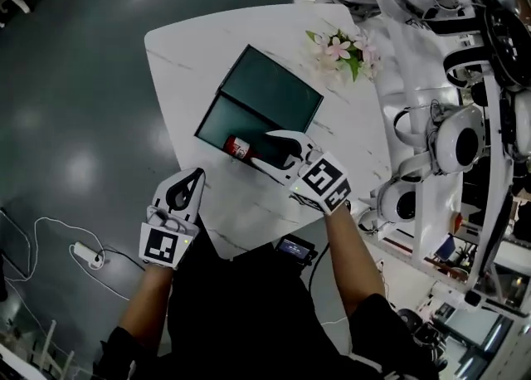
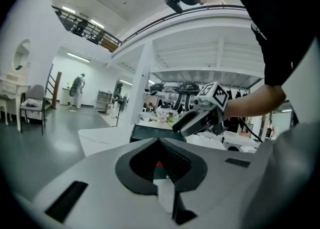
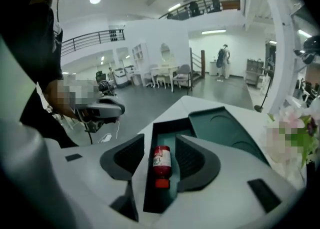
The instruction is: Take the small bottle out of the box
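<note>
A small red bottle [image 1: 237, 148] [image 3: 161, 164] with a white label lies on its side in the narrow tray of the dark green box [image 1: 217, 118] [image 3: 149, 188]. The box's lid [image 1: 274, 88] [image 3: 225, 128] lies open behind it. My right gripper [image 1: 259, 148] [image 3: 161, 145] hangs over the tray, open, one jaw on each side of the bottle, with a gap showing between each pad and the bottle. At the table's near-left edge my left gripper [image 1: 197, 174] [image 2: 160, 140] is shut on nothing, away from the box.
The white table [image 1: 249, 204] is small, with rounded edges and grey floor around it. A bunch of pink flowers [image 1: 340, 48] sits at its far right corner. White machines [image 1: 448, 121] crowd the right side. A power strip [image 1: 87, 254] lies on the floor at left.
</note>
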Action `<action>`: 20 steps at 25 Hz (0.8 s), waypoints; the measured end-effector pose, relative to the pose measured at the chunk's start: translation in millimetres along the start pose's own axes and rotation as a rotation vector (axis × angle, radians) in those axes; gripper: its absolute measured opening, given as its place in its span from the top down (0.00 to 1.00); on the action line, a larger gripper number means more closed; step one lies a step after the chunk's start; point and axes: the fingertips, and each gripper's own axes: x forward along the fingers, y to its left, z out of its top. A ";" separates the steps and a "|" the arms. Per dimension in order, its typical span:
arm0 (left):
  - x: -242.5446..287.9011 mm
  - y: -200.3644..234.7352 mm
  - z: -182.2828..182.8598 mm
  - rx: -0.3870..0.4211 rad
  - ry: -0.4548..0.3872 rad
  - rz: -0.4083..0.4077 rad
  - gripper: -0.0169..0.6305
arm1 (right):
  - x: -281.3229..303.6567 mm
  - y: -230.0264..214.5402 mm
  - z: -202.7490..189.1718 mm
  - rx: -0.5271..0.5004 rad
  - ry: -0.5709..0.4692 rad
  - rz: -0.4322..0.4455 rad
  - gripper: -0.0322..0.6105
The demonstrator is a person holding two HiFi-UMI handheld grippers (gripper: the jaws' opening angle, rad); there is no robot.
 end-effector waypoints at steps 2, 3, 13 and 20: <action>4.2 2.2 -7.7 -0.011 0.009 -0.038 0.95 | 23.0 0.4 -10.5 0.004 0.110 0.038 0.63; 5.3 2.3 -11.1 -0.020 0.014 -0.053 0.95 | 31.6 1.5 -16.2 0.011 0.161 0.055 0.63; 0.9 19.3 -38.4 -0.084 0.056 -0.108 0.95 | 74.9 2.1 -64.0 0.014 0.494 0.132 0.63; -2.0 30.2 -45.3 -0.104 0.059 -0.103 0.95 | 84.1 -6.4 -77.7 0.070 0.593 0.143 0.57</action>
